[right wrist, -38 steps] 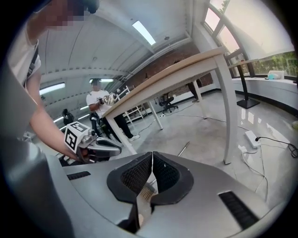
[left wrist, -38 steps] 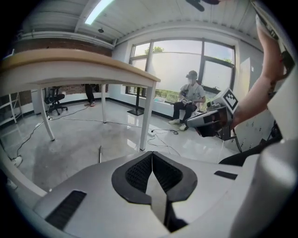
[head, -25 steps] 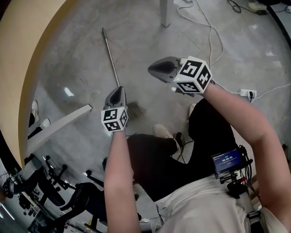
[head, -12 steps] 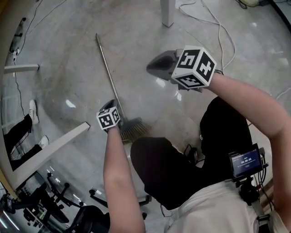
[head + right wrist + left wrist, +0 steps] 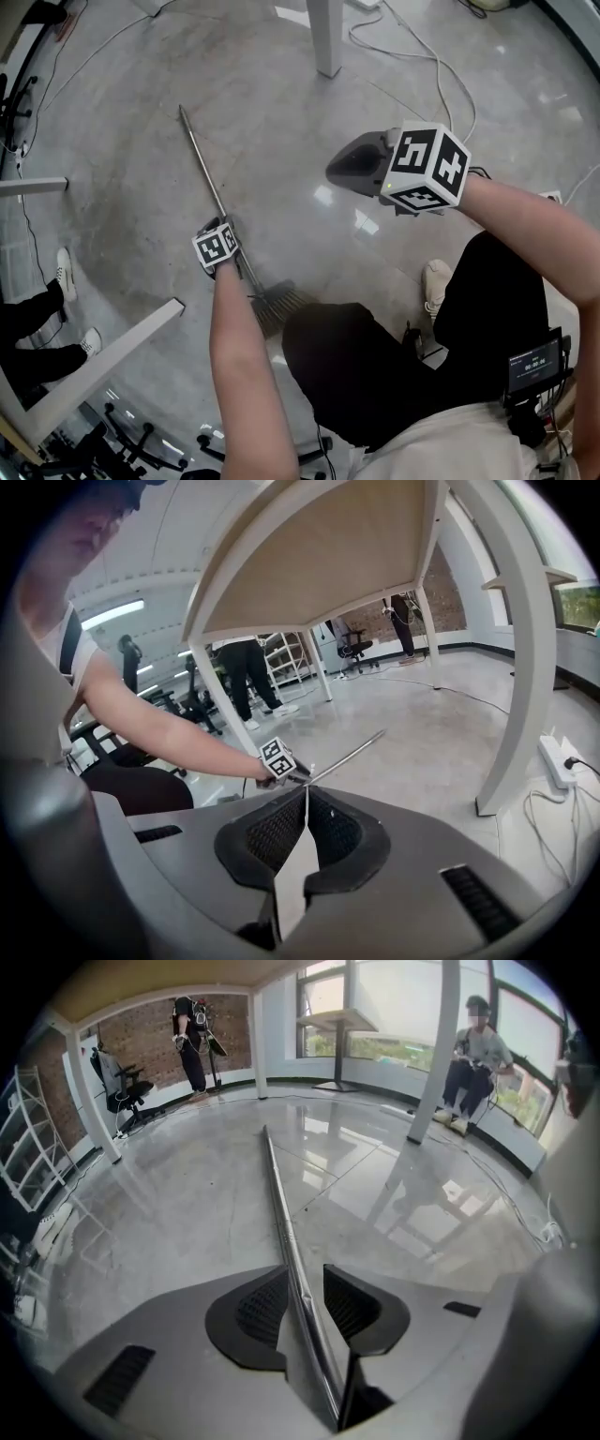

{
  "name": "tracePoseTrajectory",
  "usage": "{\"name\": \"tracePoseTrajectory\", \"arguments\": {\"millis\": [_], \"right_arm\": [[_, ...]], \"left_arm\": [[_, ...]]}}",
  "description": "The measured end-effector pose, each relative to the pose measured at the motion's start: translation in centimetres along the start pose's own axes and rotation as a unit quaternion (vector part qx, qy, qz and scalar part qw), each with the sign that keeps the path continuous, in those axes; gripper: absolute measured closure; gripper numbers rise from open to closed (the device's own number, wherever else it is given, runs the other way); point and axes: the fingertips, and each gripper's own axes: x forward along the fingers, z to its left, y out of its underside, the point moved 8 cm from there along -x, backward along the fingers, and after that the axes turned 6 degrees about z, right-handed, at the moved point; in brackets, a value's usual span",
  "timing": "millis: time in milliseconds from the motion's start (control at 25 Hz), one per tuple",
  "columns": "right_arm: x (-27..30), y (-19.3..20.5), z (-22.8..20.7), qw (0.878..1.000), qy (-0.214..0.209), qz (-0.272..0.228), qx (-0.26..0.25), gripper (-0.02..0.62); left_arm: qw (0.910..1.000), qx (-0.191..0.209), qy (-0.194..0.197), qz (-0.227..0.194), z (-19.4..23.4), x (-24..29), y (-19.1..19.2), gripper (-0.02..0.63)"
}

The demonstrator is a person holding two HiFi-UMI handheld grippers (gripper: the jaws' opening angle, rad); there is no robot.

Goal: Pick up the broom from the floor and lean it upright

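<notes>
The broom lies on the grey floor, its thin metal handle (image 5: pixel 208 178) running up-left and its bristle head (image 5: pixel 281 303) near the person's knee. My left gripper (image 5: pixel 223 234) is down at the handle just above the bristles. In the left gripper view the handle (image 5: pixel 277 1204) passes between the jaws of the left gripper (image 5: pixel 305 1293); they are opening and a gap shows at the right pad. My right gripper (image 5: pixel 336 171) hangs in the air to the right, shut and empty. The right gripper view shows the right gripper (image 5: pixel 305 803) closed, with the handle (image 5: pixel 347 757) lying beyond it.
A white table leg (image 5: pixel 325 37) stands beyond the broom's tip, with white cables (image 5: pixel 441 75) trailing to a power strip (image 5: pixel 551 197). A white beam (image 5: pixel 94 361) lies at lower left. Another person's shoes (image 5: pixel 66 267) are at the left edge. A seated person (image 5: pixel 473 1063) is far off.
My left gripper has dropped from above the floor down onto the broom handle near the bristles. My right gripper has sunk a little and stayed shut.
</notes>
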Motion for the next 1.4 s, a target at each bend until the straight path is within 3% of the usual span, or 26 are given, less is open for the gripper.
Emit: {"name": "tracePoseTrajectory", "arguments": {"millis": [320, 600, 760, 920, 1160, 1400], "right_arm": [[-0.5, 1.2, -1.1, 1.000, 0.019, -0.002, 0.012, 0.577], [-0.6, 0.8, -1.1, 1.000, 0.029, -0.010, -0.003, 0.577], [-0.2, 0.4, -0.7, 1.000, 0.028, -0.009, -0.007, 0.577], [0.3, 0.0, -0.2, 1.000, 0.016, -0.007, -0.016, 0.577], [1.1, 0.3, -0.8, 1.000, 0.000, -0.013, -0.028, 0.577], [-0.5, -0.8, -0.9, 0.998, -0.020, -0.062, 0.023, 0.577]], "left_arm": [[0.9989, -0.031, -0.022, 0.028, 0.4, 3.1, -0.1, 0.489], [0.9957, -0.078, 0.004, 0.049, -0.3, 2.7, 0.2, 0.517], [0.9951, -0.092, 0.030, 0.024, -1.3, 1.0, 0.8, 0.528], [0.9959, -0.069, 0.053, -0.024, -2.5, -2.3, 1.7, 0.529], [0.9897, 0.006, 0.101, -0.101, -6.9, -9.3, 3.3, 0.529], [0.9778, 0.094, 0.111, -0.151, -11.3, -17.2, 5.5, 0.529]]}}
